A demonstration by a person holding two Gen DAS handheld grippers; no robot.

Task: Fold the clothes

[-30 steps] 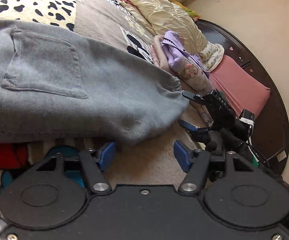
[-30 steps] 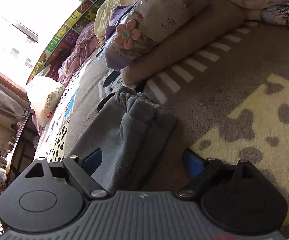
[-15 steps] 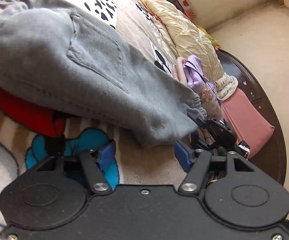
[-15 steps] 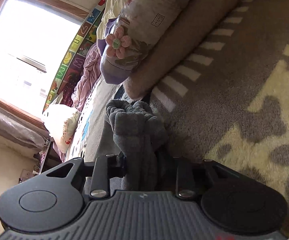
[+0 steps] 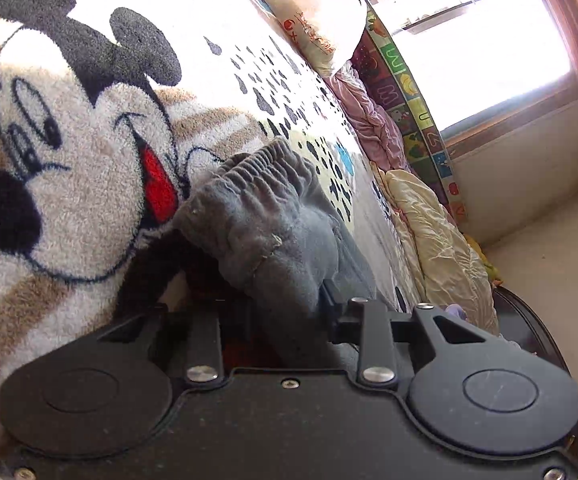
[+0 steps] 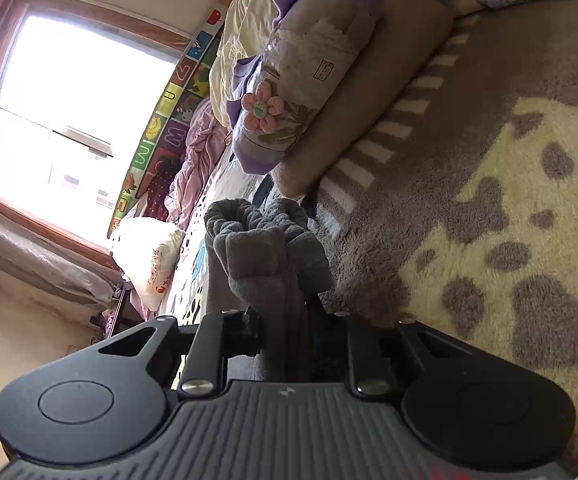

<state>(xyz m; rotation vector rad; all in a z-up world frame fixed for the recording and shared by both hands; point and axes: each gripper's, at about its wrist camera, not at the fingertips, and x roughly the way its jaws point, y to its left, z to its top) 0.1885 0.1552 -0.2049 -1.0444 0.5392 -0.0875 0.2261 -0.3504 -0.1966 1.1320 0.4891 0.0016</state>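
Grey sweatpants (image 5: pixel 289 240) are pinched at both ends, one end in each of my grippers, and they lie on a plush cartoon-mouse blanket (image 5: pixel 69 168) spread over a bed. Closest in the left wrist view, my left gripper (image 5: pixel 285 312) has its jaws drawn in tight on the gathered elastic waistband (image 5: pixel 257 172), which bunches up just past the fingers. Closest in the right wrist view, my right gripper (image 6: pixel 285 332) has its jaws drawn in on the ribbed leg cuffs (image 6: pixel 257 232), which stand up in thick folds ahead of the fingers. Under the cuffs is a brown and cream spotted part of the blanket (image 6: pixel 509 200). Just beyond the cuffs sits a folded pile of lilac and beige clothing with a pink flower (image 6: pixel 261 106) on it. Farther along the far edge of the bed lie a cream quilted cover (image 5: pixel 441 248), a crumpled pink cloth (image 5: pixel 369 120) and a white pillow (image 5: pixel 325 20). An alphabet play mat (image 5: pixel 409 92) stands on edge behind them, below a bright window (image 6: pixel 69 120)
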